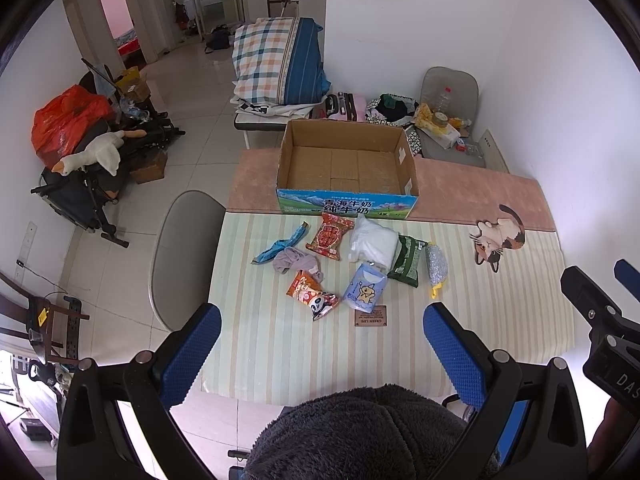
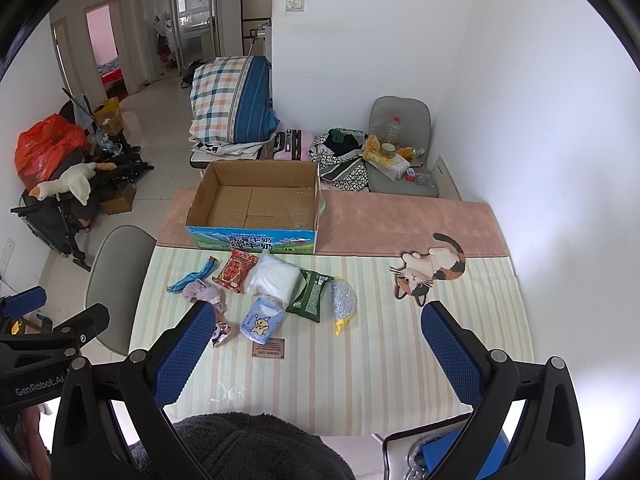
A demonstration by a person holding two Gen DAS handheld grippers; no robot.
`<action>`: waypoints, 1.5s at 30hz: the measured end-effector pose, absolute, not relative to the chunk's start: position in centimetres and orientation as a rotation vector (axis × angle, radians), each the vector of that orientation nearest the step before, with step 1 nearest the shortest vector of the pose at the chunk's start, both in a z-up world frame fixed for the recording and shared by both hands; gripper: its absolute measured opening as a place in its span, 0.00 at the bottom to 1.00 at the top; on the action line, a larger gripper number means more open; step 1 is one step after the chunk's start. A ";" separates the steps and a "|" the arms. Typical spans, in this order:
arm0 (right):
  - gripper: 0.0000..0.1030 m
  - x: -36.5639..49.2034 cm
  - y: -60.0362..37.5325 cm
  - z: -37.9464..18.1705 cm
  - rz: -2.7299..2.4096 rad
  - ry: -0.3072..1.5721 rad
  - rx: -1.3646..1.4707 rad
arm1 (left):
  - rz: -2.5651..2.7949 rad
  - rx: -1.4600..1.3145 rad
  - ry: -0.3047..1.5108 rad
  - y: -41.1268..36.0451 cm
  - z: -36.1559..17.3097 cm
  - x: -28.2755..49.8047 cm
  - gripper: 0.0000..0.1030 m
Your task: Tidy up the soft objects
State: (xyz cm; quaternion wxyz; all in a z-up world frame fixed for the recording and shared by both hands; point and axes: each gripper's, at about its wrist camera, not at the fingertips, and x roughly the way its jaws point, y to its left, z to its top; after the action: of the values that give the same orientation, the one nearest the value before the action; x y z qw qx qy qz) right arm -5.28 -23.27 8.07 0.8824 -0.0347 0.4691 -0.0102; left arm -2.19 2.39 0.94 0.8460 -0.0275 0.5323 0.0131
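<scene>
An open, empty cardboard box (image 1: 348, 168) (image 2: 256, 204) stands at the far side of the table. In front of it lie several soft items: a red snack pack (image 1: 330, 236) (image 2: 235, 271), a white bag (image 1: 372, 245) (image 2: 273, 277), a green pack (image 1: 408, 261) (image 2: 311, 296), a blue tissue pack (image 1: 366, 293) (image 2: 262, 321), a panda snack pack (image 1: 314, 296), a grey cloth (image 1: 296, 263) (image 2: 204, 294), a blue strip (image 1: 280, 246) (image 2: 192, 276) and a silver scrubber (image 1: 435, 266) (image 2: 343, 303). My left gripper (image 1: 322, 348) and right gripper (image 2: 316, 346) are open, empty, held above the near table edge.
A cat-shaped mat (image 1: 498, 240) (image 2: 430, 274) lies at the right on the striped tablecloth (image 2: 360, 360). A small brown card (image 1: 371, 316) lies near the tissue pack. A grey chair (image 1: 184, 256) stands left of the table. A dark fleece garment (image 1: 360, 432) fills the bottom.
</scene>
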 end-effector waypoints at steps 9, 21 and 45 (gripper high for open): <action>1.00 -0.2 -24.8 1.9 -0.060 1.052 -0.002 | 0.124 -0.062 1.150 5.1 -6.1 5.2 1.00; 1.00 12.4 -26.0 -22.9 -0.021 1.439 0.109 | 0.139 -0.122 1.608 6.9 -28.5 13.3 1.00; 0.38 16.8 -27.4 -41.1 -0.047 1.762 0.111 | -0.275 0.255 1.770 -12.4 -40.2 14.1 0.85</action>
State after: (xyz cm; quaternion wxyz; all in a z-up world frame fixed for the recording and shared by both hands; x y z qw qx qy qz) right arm 16.78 -27.44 -41.05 0.6348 0.0486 0.7708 -0.0203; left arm 14.05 -12.44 -40.19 0.6179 0.1106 0.7693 -0.1193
